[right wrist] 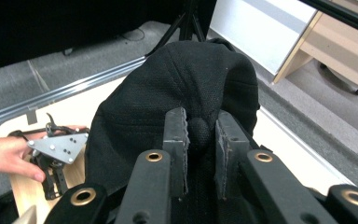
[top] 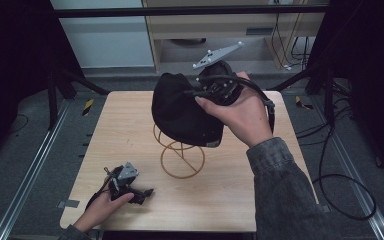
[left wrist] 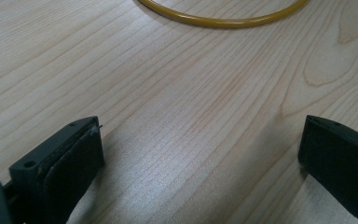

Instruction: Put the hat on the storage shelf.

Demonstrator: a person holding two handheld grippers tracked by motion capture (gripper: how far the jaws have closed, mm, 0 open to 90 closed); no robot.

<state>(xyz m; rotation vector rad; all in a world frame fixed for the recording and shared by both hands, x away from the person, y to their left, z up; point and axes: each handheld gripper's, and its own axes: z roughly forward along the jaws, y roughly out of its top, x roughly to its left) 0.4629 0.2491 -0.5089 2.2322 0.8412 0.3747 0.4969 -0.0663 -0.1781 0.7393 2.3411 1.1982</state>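
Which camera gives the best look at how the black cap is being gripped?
The right gripper view: the right gripper has its jaws pinched on the button at the top of the black cap. The high view shows the cap over the wire stand, but the hand covers the grip.

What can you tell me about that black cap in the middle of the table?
The black cap looks like woven fabric with stitched panels meeting at a small button on top. It sits over the upper part of a yellow wire stand on the wooden table, tilted rather than level. A small pale label shows at its lower edge. The right gripper is shut on the crown, its jaws pinching the cloth around the top button, so the fabric bunches there. Whether it rests fully on the stand cannot be told.
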